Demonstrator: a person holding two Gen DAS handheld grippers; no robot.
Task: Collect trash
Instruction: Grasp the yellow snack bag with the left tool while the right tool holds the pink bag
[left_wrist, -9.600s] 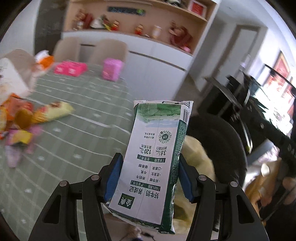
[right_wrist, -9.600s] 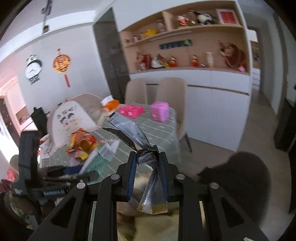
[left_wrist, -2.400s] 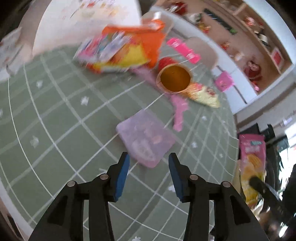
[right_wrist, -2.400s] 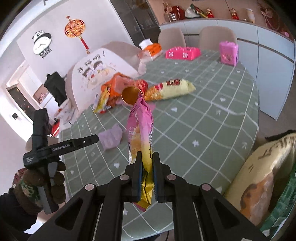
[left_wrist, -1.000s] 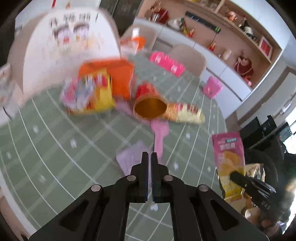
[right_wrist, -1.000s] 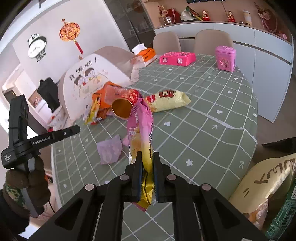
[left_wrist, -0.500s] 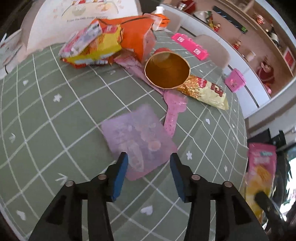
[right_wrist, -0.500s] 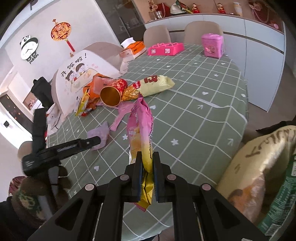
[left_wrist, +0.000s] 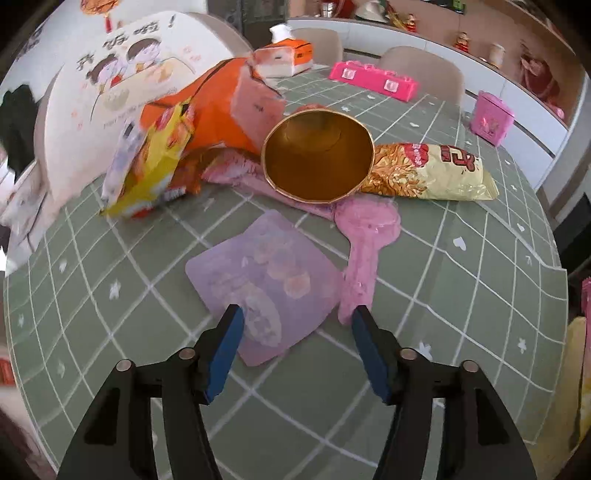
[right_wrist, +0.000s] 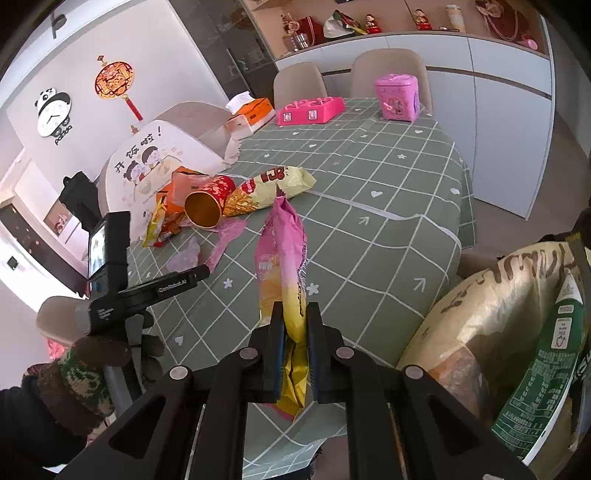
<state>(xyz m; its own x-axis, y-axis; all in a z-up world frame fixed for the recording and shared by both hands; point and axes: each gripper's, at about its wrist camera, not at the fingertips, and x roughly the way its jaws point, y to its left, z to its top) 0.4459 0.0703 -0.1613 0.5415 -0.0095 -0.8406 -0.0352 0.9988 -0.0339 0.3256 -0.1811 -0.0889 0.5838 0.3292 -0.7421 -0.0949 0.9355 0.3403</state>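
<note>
A flat pale-purple wrapper (left_wrist: 266, 284) lies on the green checked tablecloth (left_wrist: 461, 295). My left gripper (left_wrist: 295, 314) hangs just over its near edge, jaws opening wide, pads not touching it. A pink wrapper (left_wrist: 364, 251) lies to its right. Behind them sit a tipped gold-lined cup (left_wrist: 317, 155), a yellow snack bag (left_wrist: 424, 171) and orange and yellow packets (left_wrist: 177, 147). My right gripper (right_wrist: 294, 317) is shut on a pink and yellow snack bag (right_wrist: 282, 258), held upright above the table's near edge. The left gripper (right_wrist: 201, 275) shows in the right wrist view by the purple wrapper (right_wrist: 184, 258).
A yellow sack (right_wrist: 498, 321) holding a green carton (right_wrist: 546, 369) stands at the right, off the table. At the far side sit a tissue box (right_wrist: 247, 114), a pink case (right_wrist: 310, 109) and a pink box (right_wrist: 397, 96). A white cartoon-print chair cover (left_wrist: 110, 92) rises at the left.
My left gripper went from shut to wide open and dropped closer to the purple wrapper. The right gripper drifted back toward the table's edge, still holding the pink bag.
</note>
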